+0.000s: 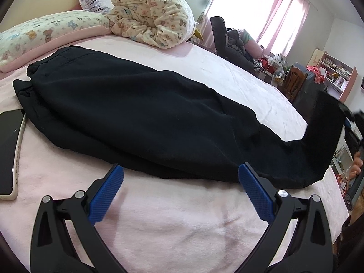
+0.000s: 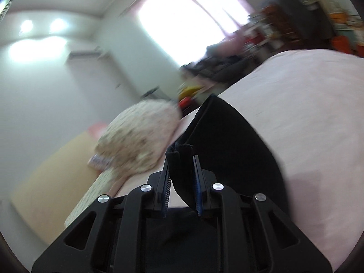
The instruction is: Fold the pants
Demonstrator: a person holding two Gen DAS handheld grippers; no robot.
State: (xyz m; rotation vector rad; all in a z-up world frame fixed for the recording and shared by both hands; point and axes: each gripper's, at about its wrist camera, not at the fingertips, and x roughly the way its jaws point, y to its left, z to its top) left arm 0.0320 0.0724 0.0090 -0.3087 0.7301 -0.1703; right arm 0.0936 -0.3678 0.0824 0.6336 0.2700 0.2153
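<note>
We judged the right gripper (image 2: 182,182), clamped on the pants (image 1: 136,113) cuff, might drag them across the bed (image 1: 182,227) while the left gripper (image 1: 180,179) stood open at the near edge.

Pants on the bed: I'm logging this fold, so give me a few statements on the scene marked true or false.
1. The right gripper is clamped on the cuff end of the black pants. True.
2. The left gripper holds the waistband. False: it is open and holds nothing.
3. A phone lies on the bed beside the pants. True.
4. The bed cover is blue. False: it is pink.
</note>
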